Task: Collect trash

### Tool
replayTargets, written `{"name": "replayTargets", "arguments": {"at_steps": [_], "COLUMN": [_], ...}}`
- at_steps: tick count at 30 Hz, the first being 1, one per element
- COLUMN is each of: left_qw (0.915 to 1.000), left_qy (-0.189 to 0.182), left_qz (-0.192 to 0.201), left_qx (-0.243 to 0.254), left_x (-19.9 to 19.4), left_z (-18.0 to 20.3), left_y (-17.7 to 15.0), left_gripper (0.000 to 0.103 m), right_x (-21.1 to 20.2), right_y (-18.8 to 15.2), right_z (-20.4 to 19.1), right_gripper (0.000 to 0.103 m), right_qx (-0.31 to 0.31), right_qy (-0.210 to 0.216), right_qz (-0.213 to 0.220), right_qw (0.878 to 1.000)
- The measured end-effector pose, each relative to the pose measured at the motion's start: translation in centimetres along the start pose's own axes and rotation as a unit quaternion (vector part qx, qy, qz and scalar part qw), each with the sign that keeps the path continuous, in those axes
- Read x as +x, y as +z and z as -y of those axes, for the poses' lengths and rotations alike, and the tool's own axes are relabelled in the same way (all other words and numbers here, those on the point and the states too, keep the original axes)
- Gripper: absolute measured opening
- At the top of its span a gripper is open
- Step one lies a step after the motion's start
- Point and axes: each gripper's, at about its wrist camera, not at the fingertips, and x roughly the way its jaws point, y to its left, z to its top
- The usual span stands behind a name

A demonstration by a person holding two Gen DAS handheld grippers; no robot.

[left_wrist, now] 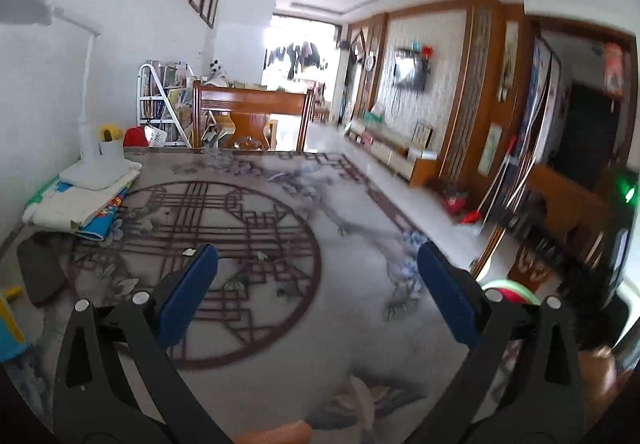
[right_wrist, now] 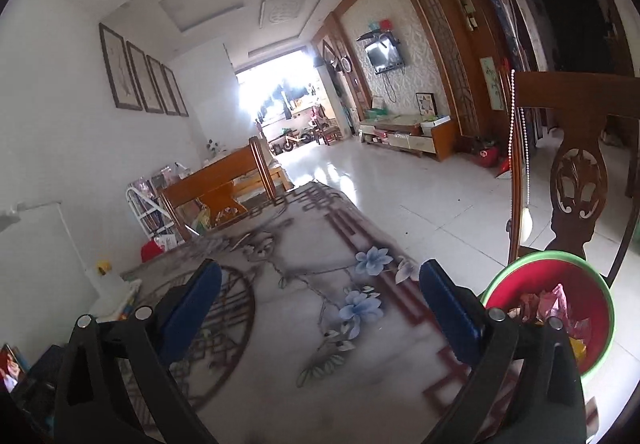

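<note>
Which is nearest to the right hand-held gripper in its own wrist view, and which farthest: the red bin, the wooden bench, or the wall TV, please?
From the right hand-held gripper:
1. Red bin, beside its right finger, holding wrappers.
2. Wooden bench, beyond the table's far end, left of centre.
3. Wall TV, on the far right wall.

Red bin (right_wrist: 560,284) green-rimmed, grey floral tablecloth (right_wrist: 304,324), blue-padded tools

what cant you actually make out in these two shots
- Red bin, right wrist view: the right gripper covers its near side, so the contents are only partly visible.
- Same bin, left wrist view: only a rim sliver shows behind the left gripper.
- Small scraps on the table, left wrist view: too blurred to identify.
</note>
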Motion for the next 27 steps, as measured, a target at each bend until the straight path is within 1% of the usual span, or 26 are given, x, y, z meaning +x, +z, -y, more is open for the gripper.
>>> {"name": "replayTargets", "arguments": {"at_steps": [3,6,9,14,27], "left_qw": [0.9991,0.9981,0.9982,0.9983,0.9969], "left_qy": [-0.020,-0.030,-0.029,-0.029,-0.030], "left_qz": [-0.026,-0.031,-0.034,-0.036,-0.059], "left_qx": [-0.026,-0.044,-0.041,-0.036,-0.041], "left_x": [0.6,0.2,0.1,0.0,1.0], "left_z": [-0.8,-1.3,-1.3,-1.1,-1.5], "left_y": [0.3,0.2,0.1,-0.1,-0.7], "left_gripper": [0.098,0.098,0.098,0.098,0.098], "right_x": [-0.3,-0.6,-0.5,-0.3,0.0], "right_y": [-0.8,-1.6,-2.2,-2.7,-2.4], "right_z": [-1.5,-2.4,-2.7,-2.8,-2.1], "right_gripper": [0.095,0.095,0.095,0.095,0.095], "right_qx": [-0.032,-0.065,-0.077,-0.080,-0.054], "right_qy": [-0.002,0.000,0.004,0.010,0.009], "right_qz": [-0.001,0.002,-0.004,-0.013,-0.029], "right_qw": [0.999,0.998,0.997,0.997,0.998]}}
